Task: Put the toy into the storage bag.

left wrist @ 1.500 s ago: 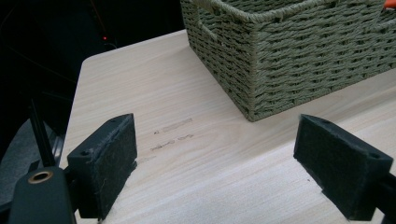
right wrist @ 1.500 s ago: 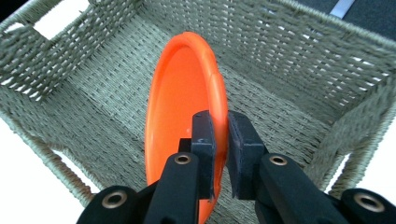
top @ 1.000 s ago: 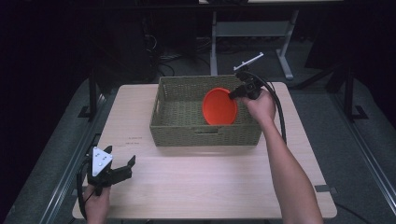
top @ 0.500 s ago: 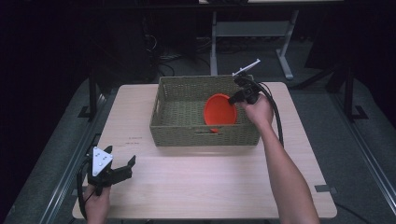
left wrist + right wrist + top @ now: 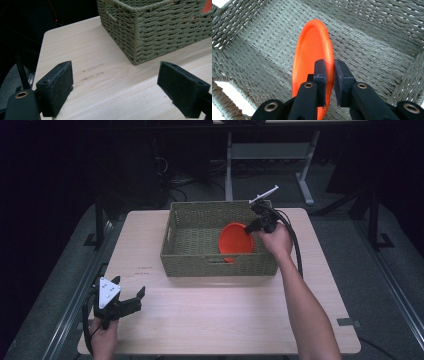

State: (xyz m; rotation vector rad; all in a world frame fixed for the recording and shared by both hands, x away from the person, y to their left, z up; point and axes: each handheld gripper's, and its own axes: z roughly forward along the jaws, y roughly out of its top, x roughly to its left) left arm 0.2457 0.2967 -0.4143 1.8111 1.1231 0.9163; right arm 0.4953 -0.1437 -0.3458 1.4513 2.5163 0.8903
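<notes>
Orange plate gripped on edge inside the woven basket.
Bench (image 5: 215, 320) carries the green woven basket (image 5: 200, 262) at its far middle. Your right tool (image 5: 329, 72) is clamped on the rim of the orange plate (image 5: 312, 55), which stands on edge inside the basket's right half. Your left tool (image 5: 115, 87) rests released at the bench's near-left corner, nothing between its pads.

— What's different from a second ago?
— My right gripper (image 5: 248, 226) has carried the orange plate (image 5: 235, 241) a little toward my side of the basket (image 5: 192, 262) and lower inside it.
— Same tilt?
— No, the plate now stands more on edge, its rim clamped between my pads.
</notes>
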